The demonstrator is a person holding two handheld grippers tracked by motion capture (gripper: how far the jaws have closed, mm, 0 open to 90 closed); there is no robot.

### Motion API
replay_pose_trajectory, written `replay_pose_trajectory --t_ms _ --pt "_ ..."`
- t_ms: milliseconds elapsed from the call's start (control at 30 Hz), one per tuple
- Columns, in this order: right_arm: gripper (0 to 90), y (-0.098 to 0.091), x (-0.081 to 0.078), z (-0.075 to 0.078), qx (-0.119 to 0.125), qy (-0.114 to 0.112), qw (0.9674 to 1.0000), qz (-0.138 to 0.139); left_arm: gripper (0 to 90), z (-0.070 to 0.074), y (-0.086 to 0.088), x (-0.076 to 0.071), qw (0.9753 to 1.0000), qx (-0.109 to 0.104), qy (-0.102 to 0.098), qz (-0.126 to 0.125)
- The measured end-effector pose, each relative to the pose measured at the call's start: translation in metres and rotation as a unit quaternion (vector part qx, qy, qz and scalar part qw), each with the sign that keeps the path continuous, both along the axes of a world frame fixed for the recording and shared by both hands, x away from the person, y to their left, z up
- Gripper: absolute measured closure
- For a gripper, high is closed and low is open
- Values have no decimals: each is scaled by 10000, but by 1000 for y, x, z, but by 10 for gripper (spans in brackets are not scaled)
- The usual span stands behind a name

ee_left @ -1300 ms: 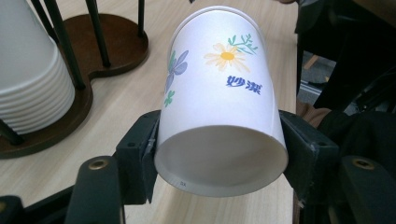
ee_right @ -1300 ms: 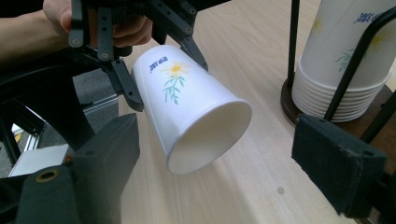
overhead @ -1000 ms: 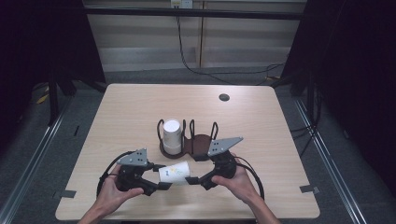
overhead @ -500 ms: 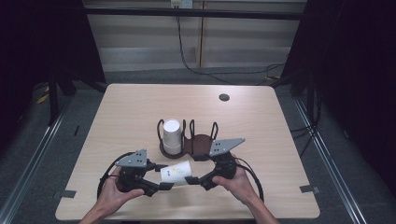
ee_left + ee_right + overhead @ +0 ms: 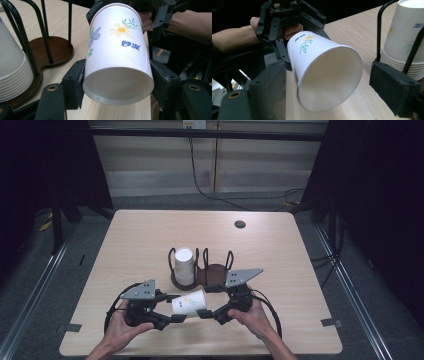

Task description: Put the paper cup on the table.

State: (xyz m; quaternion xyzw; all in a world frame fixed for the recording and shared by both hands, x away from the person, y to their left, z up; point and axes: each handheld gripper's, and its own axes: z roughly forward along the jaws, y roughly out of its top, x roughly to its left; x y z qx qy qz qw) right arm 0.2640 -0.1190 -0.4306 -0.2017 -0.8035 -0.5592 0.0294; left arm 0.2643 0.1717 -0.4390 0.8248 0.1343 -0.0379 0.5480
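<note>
Table (image 5: 300, 250): cup rack (image 5: 202, 272) at twelve o'clock of paper cup (image 5: 190, 303).
Change: right gripper (image 5: 202, 313) jaws just opened, pads off the cup.
Left gripper (image 5: 176, 318): clamps cup.

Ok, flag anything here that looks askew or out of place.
One paper cup lies tipped on its side in the air, pinched by the left gripper; the rest sit upside down, stacked in the wooden holder. The right gripper stands open around it.

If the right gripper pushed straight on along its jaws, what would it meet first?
Most likely the white flower-printed paper cup: its open rim lies between the right gripper's open jaws, apart from both pads. Just behind it is the left gripper, shut on the cup's base end. Depth is a guess.
</note>
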Motion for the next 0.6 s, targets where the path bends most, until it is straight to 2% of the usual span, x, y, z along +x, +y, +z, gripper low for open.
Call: replay_pose_trajectory --t_ms 167,300,367,600 --pt "136 2 1 -1 30 37 10000 35 366 1 -1 -1 10000 -60 -17 -47" --pt "136 4 1 -2 51 57 9999 96 366 2 -1 -2 9999 -90 -132 20" --pt "136 5 1 -3 55 68 9999 107 366 2 -2 -2 9999 -123 -51 -47" --pt "138 7 2 -6 145 178 9995 206 366 2 -3 -3 9998 -145 -6 -133"
